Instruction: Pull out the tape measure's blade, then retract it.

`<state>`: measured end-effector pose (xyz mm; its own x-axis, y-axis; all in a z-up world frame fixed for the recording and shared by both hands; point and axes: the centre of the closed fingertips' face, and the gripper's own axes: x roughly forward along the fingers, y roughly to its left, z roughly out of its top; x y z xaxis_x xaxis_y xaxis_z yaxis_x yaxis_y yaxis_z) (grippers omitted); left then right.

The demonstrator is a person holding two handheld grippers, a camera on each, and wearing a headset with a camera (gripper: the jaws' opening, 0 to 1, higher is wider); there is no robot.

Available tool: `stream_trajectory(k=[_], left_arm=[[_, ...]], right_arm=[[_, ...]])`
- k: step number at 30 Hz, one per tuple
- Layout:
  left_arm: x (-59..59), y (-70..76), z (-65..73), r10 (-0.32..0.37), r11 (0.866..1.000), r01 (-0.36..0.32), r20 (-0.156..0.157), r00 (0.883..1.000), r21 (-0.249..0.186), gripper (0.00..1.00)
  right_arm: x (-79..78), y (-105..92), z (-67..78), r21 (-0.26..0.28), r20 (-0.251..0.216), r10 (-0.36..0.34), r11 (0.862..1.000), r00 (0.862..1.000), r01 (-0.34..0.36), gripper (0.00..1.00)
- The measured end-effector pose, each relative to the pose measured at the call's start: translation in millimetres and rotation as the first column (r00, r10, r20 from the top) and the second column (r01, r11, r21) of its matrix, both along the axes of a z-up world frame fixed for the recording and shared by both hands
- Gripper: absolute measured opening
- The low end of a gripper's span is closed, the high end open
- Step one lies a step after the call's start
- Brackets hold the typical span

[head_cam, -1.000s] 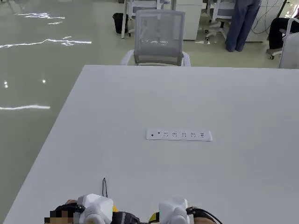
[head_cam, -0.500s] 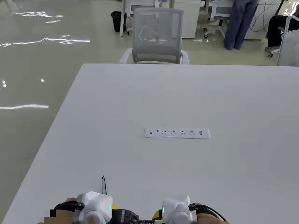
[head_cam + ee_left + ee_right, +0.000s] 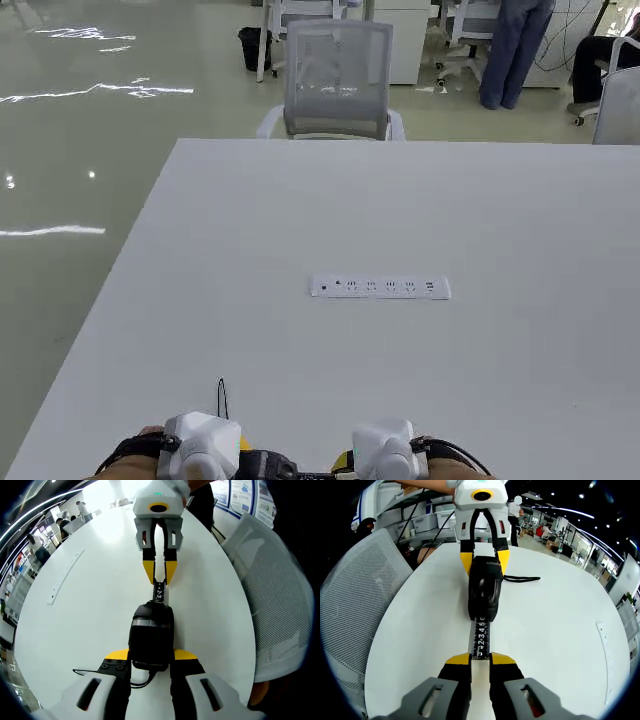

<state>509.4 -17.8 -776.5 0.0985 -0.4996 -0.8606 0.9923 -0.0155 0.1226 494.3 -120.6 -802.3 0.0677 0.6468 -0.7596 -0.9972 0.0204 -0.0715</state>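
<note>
While I am looking down the white bench (image 3: pixel 300 220), the left gripper (image 3: pixel 151 656) is clamping its jaws on the black case of the tape measure (image 3: pixel 151 635) at the near edge. The right gripper (image 3: pixel 480 659) is facing it from the right, its jaws pinching together on the end of the blade (image 3: pixel 480 639). A short run of printed numbers is showing between the case and those jaws. A thin black strap (image 3: pixel 522 579) is trailing from the case and lying on the bench just beside the left gripper.

Nothing else is sitting on the matte surface except a white power strip (image 3: pixel 380 288), which is lying flat near the middle, well apart from both grippers. A grey mesh office chair (image 3: pixel 337 80) is standing at the far edge. Beyond it, a pale glossy floor (image 3: pixel 80 150) is reflecting streaks of ceiling light, with a black bin (image 3: pixel 252 45) standing on it. At the far right, a person (image 3: pixel 512 50) is standing among desks and chairs. Another mesh chair-back (image 3: pixel 270 605) is curving close behind the near edge.
</note>
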Motion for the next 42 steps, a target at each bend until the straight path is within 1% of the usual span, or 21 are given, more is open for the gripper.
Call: stream_trajectory(k=[42], left_arm=[[-0.7,-0.1,0.0,0.008,1.000,-0.008,-0.004,1.000,0.001,0.25]], right_arm=[[-1.2,-24.9,0.3,-0.020,-0.010,-0.017,1.000,1.000,0.017,0.11]])
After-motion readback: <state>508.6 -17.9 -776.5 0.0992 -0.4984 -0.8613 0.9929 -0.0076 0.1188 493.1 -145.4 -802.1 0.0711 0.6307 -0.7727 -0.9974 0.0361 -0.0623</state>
